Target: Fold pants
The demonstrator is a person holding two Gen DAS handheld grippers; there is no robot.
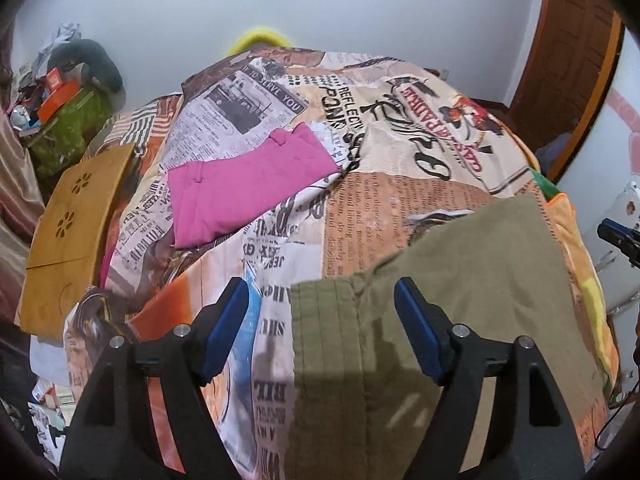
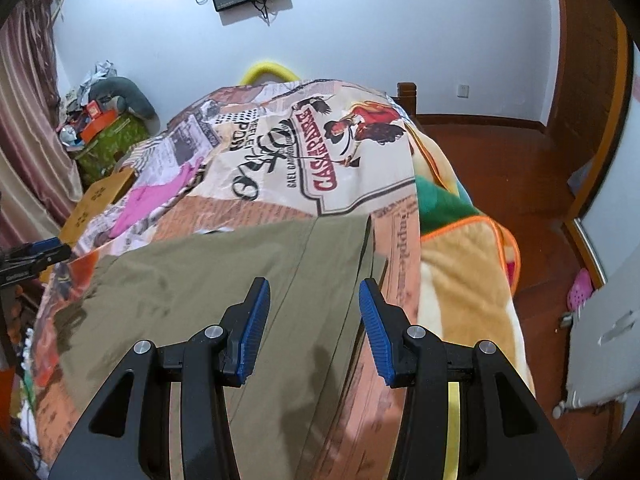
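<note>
Printed bedspread [image 1: 400, 152] under my wide-open left gripper [image 1: 322, 330] and right gripper [image 2: 314, 328], olive pants [image 2: 224, 272] below both, pink pants [image 1: 248, 184] ahead, white wall [image 2: 380, 32] beyond.

One olive-green cotton pants [image 1: 460, 280], one folded pink fabric garment [image 1: 248, 184] (beside one perforated wooden board [image 1: 72, 232]), two blue-padded grippers.

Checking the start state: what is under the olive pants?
The olive pants lie on the printed bedspread, which shows all around them. The part beneath them is covered, so anything there cannot be seen.
</note>
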